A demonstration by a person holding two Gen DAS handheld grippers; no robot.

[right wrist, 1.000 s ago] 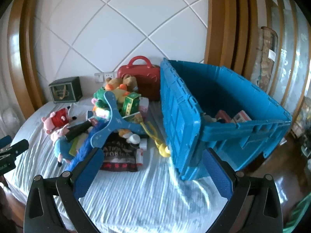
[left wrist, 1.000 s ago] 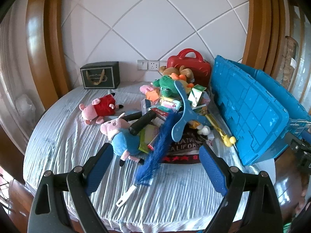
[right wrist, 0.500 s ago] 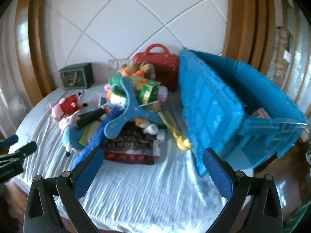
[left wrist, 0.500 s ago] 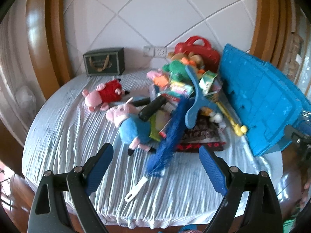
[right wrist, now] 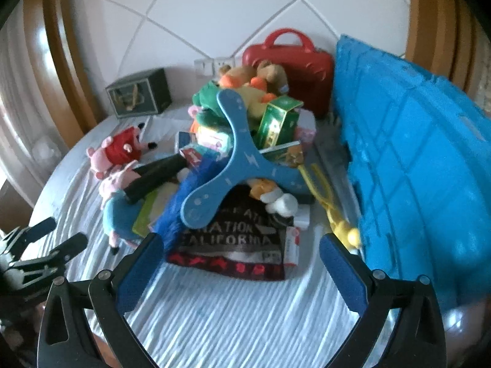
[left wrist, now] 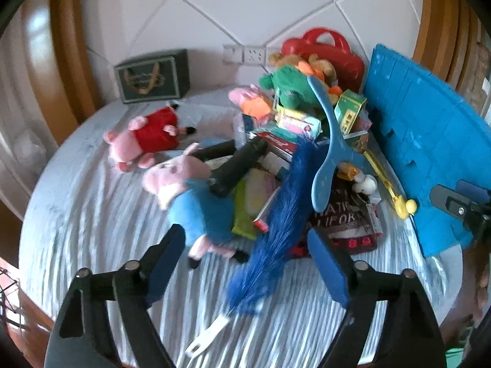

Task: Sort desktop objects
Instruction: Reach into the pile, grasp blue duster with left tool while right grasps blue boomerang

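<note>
A heap of toys lies on the round table (left wrist: 92, 224). It holds a blue-bodied pig plush (left wrist: 196, 205), a red-dressed pig plush (left wrist: 147, 138), a blue feather duster (left wrist: 276, 233), a blue three-armed boomerang (right wrist: 233, 159), a black cylinder (left wrist: 239, 165), boxes and a dark printed cloth (right wrist: 233, 239). My left gripper (left wrist: 245, 263) is open and empty just before the blue pig and the duster. My right gripper (right wrist: 239, 260) is open and empty before the cloth. The left gripper also shows at the left edge of the right wrist view (right wrist: 46, 245).
A big blue crate (right wrist: 414, 159) stands tilted at the table's right side. A red case (right wrist: 291, 64) and a dark green box (left wrist: 153, 76) stand at the back by the wall. A yellow duck-headed tong (right wrist: 334, 211) lies beside the crate.
Both grippers have moved forward and lower toward the heap, which now looks larger. Both views have swung a little. Both grippers stay open and nothing on the table has moved.
</note>
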